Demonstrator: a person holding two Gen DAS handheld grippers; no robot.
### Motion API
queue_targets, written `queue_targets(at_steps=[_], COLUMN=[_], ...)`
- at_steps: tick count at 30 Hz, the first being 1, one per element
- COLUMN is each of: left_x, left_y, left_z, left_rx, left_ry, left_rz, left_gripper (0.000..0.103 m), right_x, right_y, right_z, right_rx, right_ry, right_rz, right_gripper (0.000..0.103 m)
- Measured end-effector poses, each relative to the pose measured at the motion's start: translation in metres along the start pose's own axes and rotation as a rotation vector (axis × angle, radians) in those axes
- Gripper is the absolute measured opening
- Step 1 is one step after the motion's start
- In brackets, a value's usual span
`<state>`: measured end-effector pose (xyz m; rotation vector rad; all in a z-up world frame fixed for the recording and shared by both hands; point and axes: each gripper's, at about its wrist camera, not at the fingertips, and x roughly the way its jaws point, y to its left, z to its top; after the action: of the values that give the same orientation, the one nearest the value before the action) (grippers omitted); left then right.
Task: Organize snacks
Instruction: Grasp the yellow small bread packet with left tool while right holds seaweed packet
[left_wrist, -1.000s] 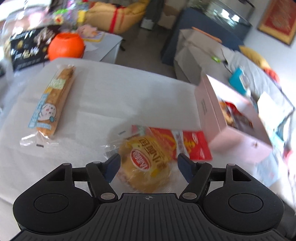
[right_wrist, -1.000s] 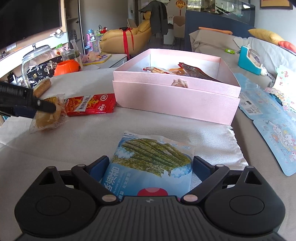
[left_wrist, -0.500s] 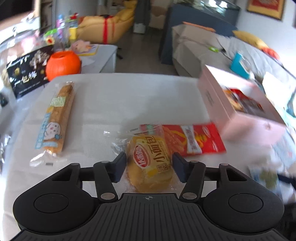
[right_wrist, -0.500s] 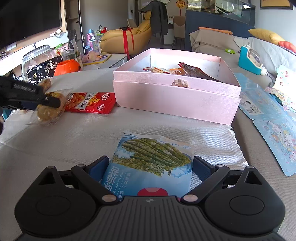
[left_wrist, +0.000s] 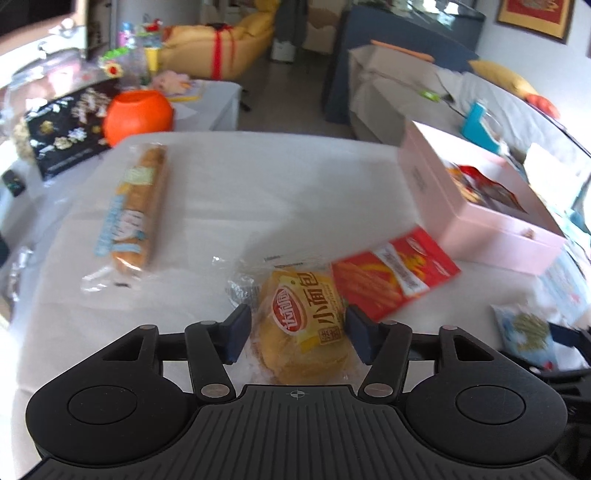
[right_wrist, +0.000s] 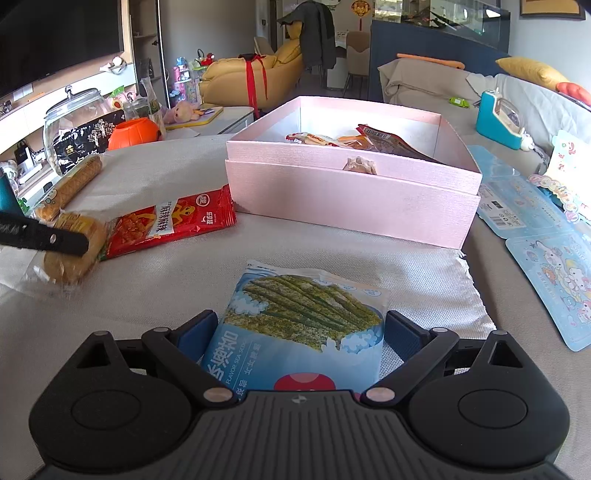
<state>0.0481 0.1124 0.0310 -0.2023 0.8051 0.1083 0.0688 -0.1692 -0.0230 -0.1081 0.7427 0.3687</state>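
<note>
My left gripper (left_wrist: 298, 334) is shut on a small yellow bread pack (left_wrist: 304, 325) and holds it just above the cloth; it also shows at the left of the right wrist view (right_wrist: 70, 254). A red snack bag (left_wrist: 395, 275) lies beside it, and a long bread stick pack (left_wrist: 135, 210) lies to the left. My right gripper (right_wrist: 299, 332) is open around a blue seaweed snack bag (right_wrist: 299, 325) flat on the cloth. The pink box (right_wrist: 351, 195) with several snacks inside stands behind it.
An orange pumpkin bowl (left_wrist: 137, 116) and a black bag (left_wrist: 62, 134) sit beyond the table's far left edge. Blue cartoon packets (right_wrist: 554, 258) lie right of the box. A teal dispenser (right_wrist: 496, 118) stands on the sofa behind.
My left gripper's jaws closed in on the yellow bread pack and it shifted slightly, with the red bag now to its right. The right gripper has not moved.
</note>
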Motion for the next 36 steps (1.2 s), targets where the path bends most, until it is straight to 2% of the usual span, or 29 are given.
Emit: queue_targets(at_steps=[2,6,9,13,15,18,23,28,30,36], left_x=[-0.005,-0.02,-0.03,-0.035,-0.035,-0.032,-0.03,-0.031,-0.031,-0.031], left_y=[0.005,0.012,0.004,-0.023,-0.038,-0.053,-0.048,-0.045,-0.044,-0.042], left_z=[-0.002,-0.014,-0.027,-0.039,-0.044,-0.049,-0.049,-0.05,-0.051,-0.051], left_rx=[-0.003,-0.023,-0.005,0.06,0.102,0.16,0.129,0.117,0.108,0.103], left_ry=[-0.008,0.002,0.024,0.065,0.067,0.052,0.061,0.062,0.063,0.065], left_rz=[0.025,-0.002,-0.063,-0.188,-0.211,-0.182,-0.186,-0.191,-0.196,-0.197], left_gripper=[0.058,0.057,0.057,0.056,0.056,0.06,0.06,0.061,0.061,0.062], right_x=[0.0,0.0,0.0,0.002,0.003,0.005,0.007,0.018,0.014,-0.024], right_y=[0.0,0.0,0.0,0.001,0.001,0.0,-0.007,-0.001,0.002,0.006], right_z=[0.0,0.0,0.0,0.0,0.001,0.002,0.013,0.025,0.028,0.033], right_rx=[0.0,0.0,0.0,-0.003,-0.004,-0.014,0.017,-0.001,-0.024,-0.087], right_ry=[0.0,0.0,0.0,0.003,0.008,0.021,0.067,0.099,0.087,-0.025], right_rz=[0.0,0.0,0.0,-0.002,-0.003,0.011,0.044,0.01,0.029,0.034], right_gripper=[0.097,0.097,0.097,0.098,0.099,0.101,0.102,0.099,0.088,0.086])
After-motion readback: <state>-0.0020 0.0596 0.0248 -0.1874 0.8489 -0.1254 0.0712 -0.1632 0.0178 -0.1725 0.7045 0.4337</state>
